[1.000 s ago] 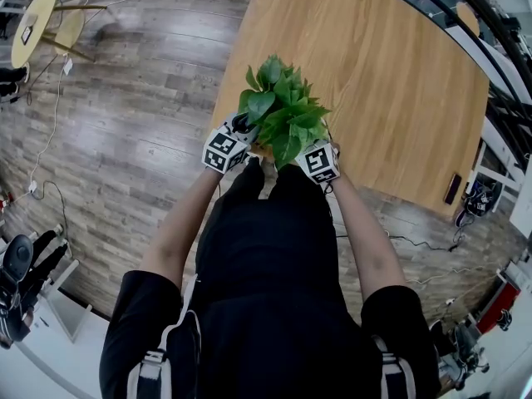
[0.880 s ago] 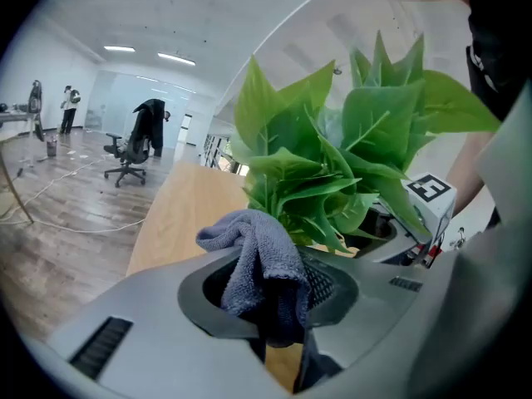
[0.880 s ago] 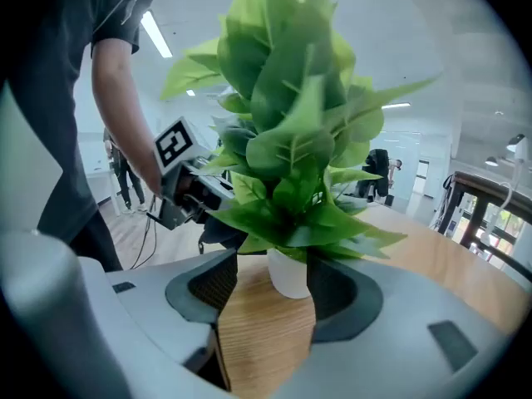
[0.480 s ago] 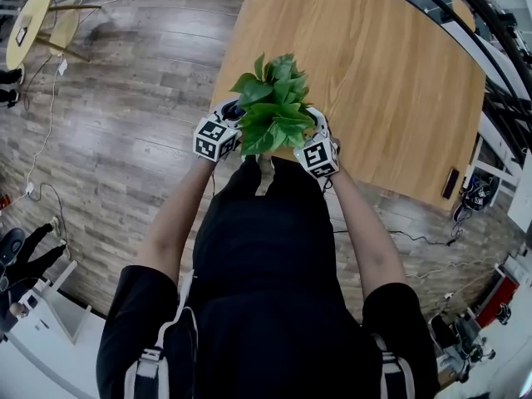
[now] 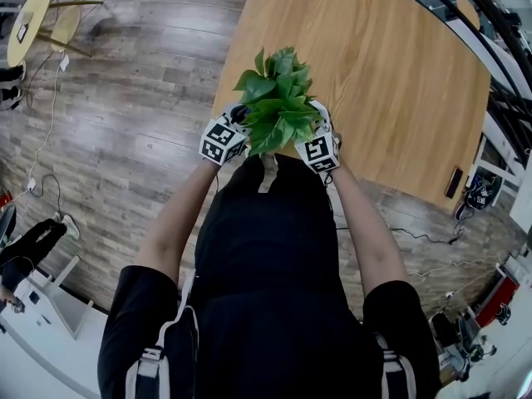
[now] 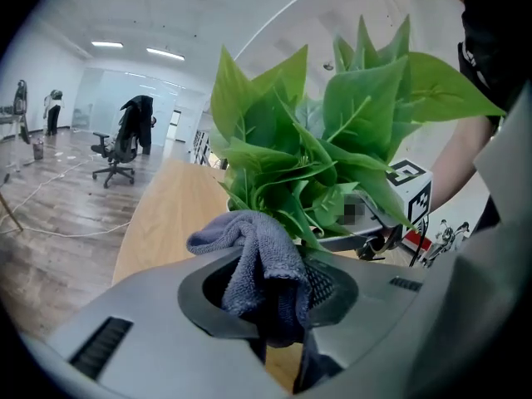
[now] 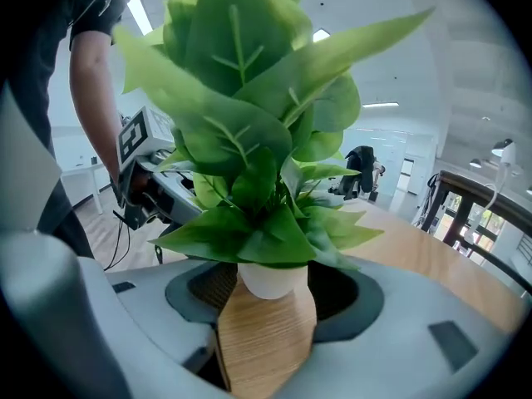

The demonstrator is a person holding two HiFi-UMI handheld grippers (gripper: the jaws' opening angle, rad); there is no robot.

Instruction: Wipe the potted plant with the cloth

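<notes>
A potted plant (image 5: 278, 98) with broad green leaves and a small white pot (image 7: 270, 278) is at the near edge of the wooden table (image 5: 391, 65). My right gripper (image 7: 274, 293) has its jaws round the pot, one on each side, shut on it. From the other side my left gripper (image 6: 270, 298) is shut on a grey-blue cloth (image 6: 253, 260), whose bunched end touches the lower leaves (image 6: 291, 181). In the head view both grippers flank the plant, the left gripper (image 5: 237, 123) and the right gripper (image 5: 314, 131), their tips partly hidden by leaves.
The table runs away to the upper right, with a small dark object (image 5: 453, 186) near its right edge. Wood floor (image 5: 125, 123) lies to the left, with cables and a round yellow table (image 5: 29, 23) far left. Railings and equipment stand at the right.
The plant and both grippers have shifted together slightly up in the head view. The left gripper swung a little left, then came back against the leaves.
</notes>
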